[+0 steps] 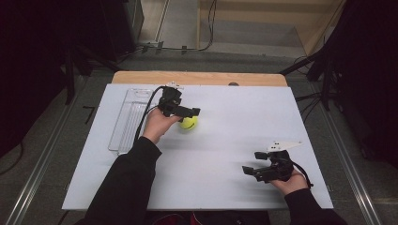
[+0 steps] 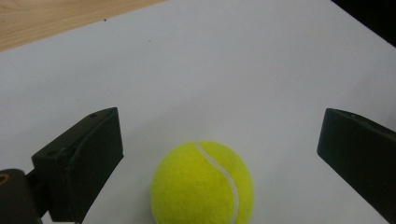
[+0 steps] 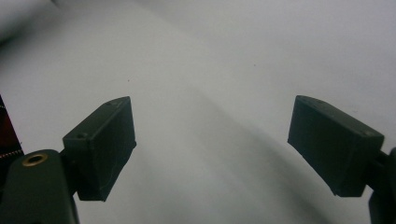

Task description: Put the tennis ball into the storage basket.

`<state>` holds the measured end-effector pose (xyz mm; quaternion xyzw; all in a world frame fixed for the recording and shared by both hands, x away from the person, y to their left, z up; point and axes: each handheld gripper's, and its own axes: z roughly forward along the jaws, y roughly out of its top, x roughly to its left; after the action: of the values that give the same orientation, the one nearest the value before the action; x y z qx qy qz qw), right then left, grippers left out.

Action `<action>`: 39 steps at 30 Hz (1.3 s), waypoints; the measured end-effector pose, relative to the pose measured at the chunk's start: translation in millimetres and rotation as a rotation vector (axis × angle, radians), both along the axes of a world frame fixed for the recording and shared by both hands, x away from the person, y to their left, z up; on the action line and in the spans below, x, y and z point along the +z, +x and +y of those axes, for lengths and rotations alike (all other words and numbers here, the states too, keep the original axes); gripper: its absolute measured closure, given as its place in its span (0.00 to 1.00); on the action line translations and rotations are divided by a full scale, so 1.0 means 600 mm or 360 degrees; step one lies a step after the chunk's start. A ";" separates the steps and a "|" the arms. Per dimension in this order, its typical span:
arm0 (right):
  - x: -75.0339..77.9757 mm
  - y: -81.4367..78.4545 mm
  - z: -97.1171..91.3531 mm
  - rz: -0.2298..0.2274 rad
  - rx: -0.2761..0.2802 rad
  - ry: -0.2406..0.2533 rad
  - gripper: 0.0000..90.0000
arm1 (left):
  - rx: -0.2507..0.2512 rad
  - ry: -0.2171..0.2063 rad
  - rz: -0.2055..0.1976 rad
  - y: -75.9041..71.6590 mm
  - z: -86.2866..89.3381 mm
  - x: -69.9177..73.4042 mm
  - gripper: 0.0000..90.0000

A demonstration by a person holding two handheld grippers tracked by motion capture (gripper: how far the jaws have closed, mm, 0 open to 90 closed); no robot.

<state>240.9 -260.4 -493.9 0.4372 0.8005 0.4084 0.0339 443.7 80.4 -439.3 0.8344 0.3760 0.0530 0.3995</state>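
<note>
Tennis ball (image 1: 188, 123), yellow-green, sits on the white surface (image 1: 234, 117) toward its far left part, at about eleven o'clock from the surface's middle. Being round, it has no long axis; in the left gripper view its white seam (image 2: 219, 168) curves from the top of the ball down toward the near right. The left tool (image 1: 190, 112) hangs over it with jaws spread wide, the ball (image 2: 202, 184) lying between them and nearer the left jaw, touching neither. The left hand (image 1: 157, 124) holds the tool from the ball's nine o'clock side, with a black cable (image 1: 145, 110) trailing back over the wrist.

At nine o'clock of the ball, well apart, a clear plastic tray (image 1: 126, 122) lies along the surface's left edge; what it holds, if anything, I cannot make out.

The right tool (image 1: 248, 169) rests low at about four o'clock of the ball, well apart, jaws released and wide, bare white surface (image 3: 210, 70) between them. A grey three-cornered plate (image 1: 284, 145) tops it.

Wood edging (image 1: 197, 77) shows along the surface's far side. Around it lie grey floor (image 1: 56, 140), dark stands and a pale ramp (image 1: 253, 33) beyond.
</note>
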 end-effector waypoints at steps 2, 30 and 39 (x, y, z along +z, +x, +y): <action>0.000 0.000 0.000 -0.0002 0.0003 0.0001 0.15 | -0.0006 -0.0001 0.0012 0.002 0.000 -0.003 0.01; -0.002 0.002 0.002 0.0007 0.0016 -0.0006 0.15 | -0.0016 0.0031 0.0044 -0.005 -0.009 -0.055 0.01; -0.002 0.000 0.002 0.0011 0.0013 -0.0007 0.15 | -0.0009 0.0058 0.0047 -0.007 -0.006 -0.072 0.01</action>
<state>241.0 -259.1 -495.0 0.4352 0.8033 0.4054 0.0304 439.3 76.8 -482.6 0.8433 0.3783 0.0462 0.3789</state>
